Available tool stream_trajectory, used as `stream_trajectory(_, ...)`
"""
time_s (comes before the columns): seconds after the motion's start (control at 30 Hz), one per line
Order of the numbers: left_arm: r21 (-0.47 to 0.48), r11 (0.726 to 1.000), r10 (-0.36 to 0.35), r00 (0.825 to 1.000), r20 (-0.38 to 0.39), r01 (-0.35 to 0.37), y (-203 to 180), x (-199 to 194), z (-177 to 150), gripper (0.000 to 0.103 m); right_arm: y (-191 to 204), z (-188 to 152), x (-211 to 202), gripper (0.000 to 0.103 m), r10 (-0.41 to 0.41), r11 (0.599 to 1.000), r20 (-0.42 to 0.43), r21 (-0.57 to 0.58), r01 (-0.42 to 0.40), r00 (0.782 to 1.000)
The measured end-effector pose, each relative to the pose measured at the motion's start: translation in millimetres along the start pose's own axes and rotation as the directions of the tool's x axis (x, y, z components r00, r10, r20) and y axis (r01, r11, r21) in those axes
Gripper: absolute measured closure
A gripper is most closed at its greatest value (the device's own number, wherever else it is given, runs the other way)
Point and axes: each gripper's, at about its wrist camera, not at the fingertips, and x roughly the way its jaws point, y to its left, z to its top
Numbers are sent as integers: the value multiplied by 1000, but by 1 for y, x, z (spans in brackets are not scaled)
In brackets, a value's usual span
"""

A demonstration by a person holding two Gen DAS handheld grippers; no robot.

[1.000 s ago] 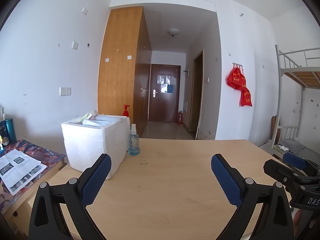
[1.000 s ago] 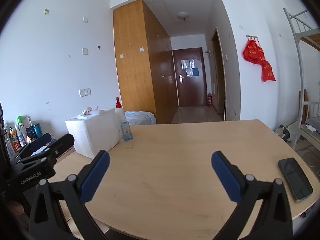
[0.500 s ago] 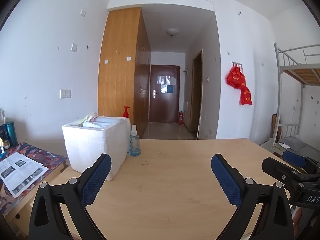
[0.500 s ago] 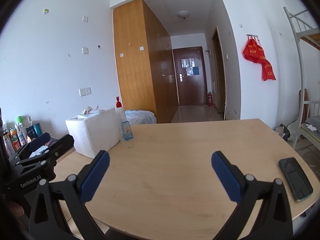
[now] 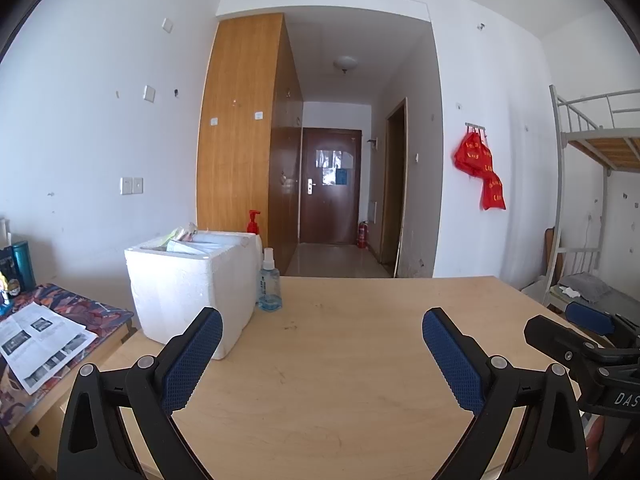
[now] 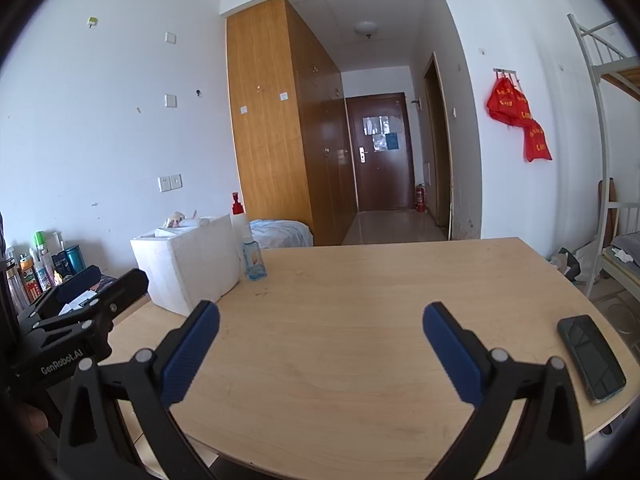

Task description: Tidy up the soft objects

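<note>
You face white walls scattered with switch plates and small marks. A tall wooden wardrobe flanks a hallway that runs to a dark brown door, lit by a dome ceiling lamp. Red bags hang on the right wall, a metal bunk bed stands beyond them, and a light wooden table fills the foreground.

the bare middle of the light wooden table is left free; its left is blocked by a white foam box and clear spray bottle, its lower right by a black phone.
</note>
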Motion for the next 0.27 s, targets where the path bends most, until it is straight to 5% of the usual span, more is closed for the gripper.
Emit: stream_trajectory(0.27, -1, 1000, 6, 1000, 5, -6, 0, 0, 0, 3, -1, 0, 0, 0, 0, 1000, -3, 0, 0, 1000)
